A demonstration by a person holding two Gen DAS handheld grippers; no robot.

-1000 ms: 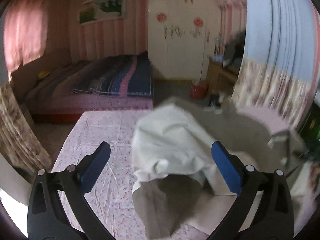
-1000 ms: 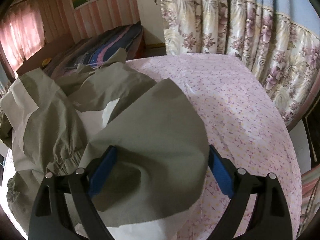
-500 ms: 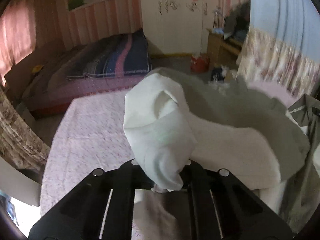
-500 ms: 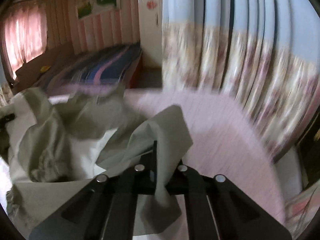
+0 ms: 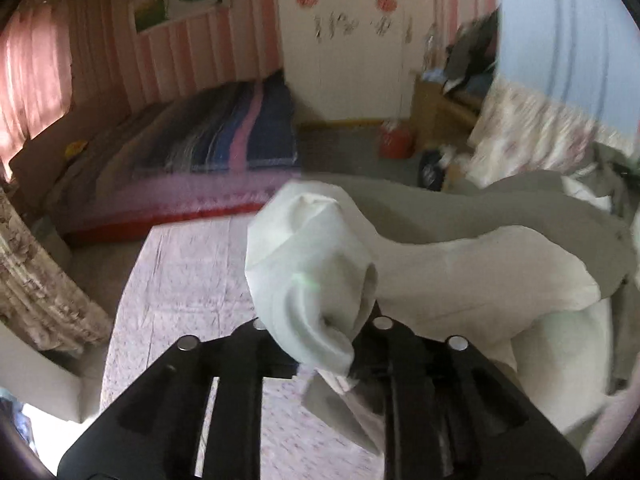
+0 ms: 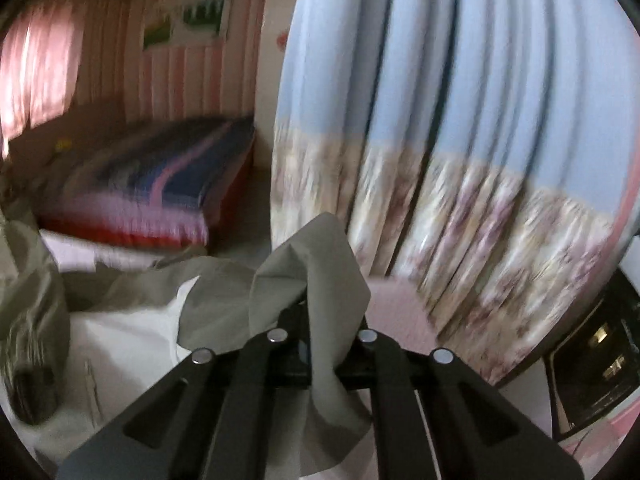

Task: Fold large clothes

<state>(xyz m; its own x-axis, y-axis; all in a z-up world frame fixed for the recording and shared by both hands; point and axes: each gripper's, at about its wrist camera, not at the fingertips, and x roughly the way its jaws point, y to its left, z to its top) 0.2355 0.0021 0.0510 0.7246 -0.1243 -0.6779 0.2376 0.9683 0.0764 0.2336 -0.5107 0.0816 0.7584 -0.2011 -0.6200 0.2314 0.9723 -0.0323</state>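
A large grey-green garment (image 5: 500, 208) with a white lining (image 5: 316, 264) is lifted off the pink floral table (image 5: 180, 280). My left gripper (image 5: 320, 336) is shut on a bunched white part of it, and the cloth stretches away to the right. My right gripper (image 6: 316, 332) is shut on a grey-green edge (image 6: 316, 264) of the same garment, whose white lining (image 6: 132, 332) sags to the left. The fingertips of both grippers are hidden by cloth.
A bed with a striped blanket (image 5: 224, 136) stands beyond the table. A blue and floral curtain (image 6: 480, 152) hangs close on the right. A white wardrobe (image 5: 348, 48), a wooden desk (image 5: 444, 112) and a red bucket (image 5: 394, 142) are at the back.
Both grippers were open over the garment a second ago. They have shut on it and risen, lifting the cloth off the table; the right view now faces the curtain.
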